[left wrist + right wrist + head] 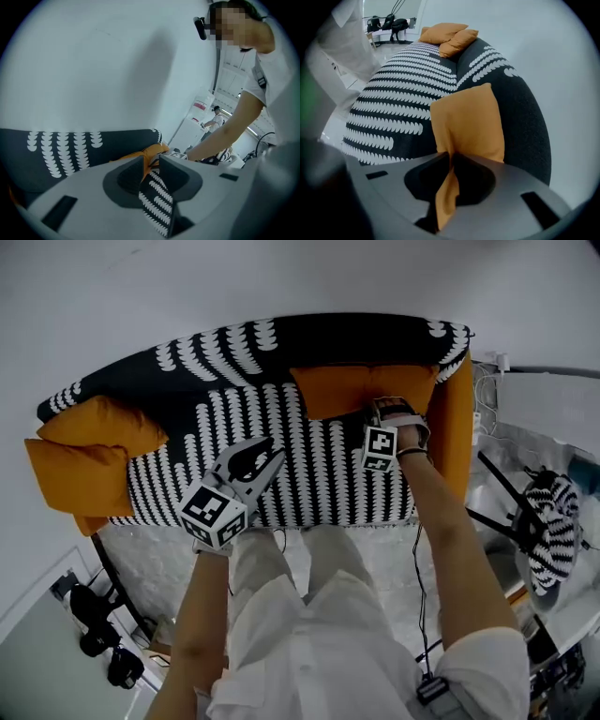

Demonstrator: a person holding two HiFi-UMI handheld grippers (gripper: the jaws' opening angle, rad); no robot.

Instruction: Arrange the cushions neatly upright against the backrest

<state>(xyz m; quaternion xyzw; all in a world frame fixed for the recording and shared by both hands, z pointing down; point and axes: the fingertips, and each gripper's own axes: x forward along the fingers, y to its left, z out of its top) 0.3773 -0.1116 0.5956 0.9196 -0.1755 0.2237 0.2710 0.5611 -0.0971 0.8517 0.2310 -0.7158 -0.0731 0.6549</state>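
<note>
An orange cushion (361, 385) stands against the black-and-white patterned backrest (234, 348) near the sofa's right end. My right gripper (389, 413) is shut on that cushion's lower edge, and the orange fabric (468, 122) is pinched between the jaws of the right gripper (451, 161). My left gripper (262, 454) hovers open over the middle of the seat (319, 474). In its own view the left gripper (151, 164) holds nothing, and the same cushion (150, 151) shows beyond its jaws. Two more orange cushions (94, 432) lie piled at the left end.
An orange side cushion (455, 427) lines the right armrest. A patterned cloth (548, 521) hangs on a black stand to the right of the sofa. Dark gear (103, 634) sits on the floor at the lower left. A white wall runs behind the backrest.
</note>
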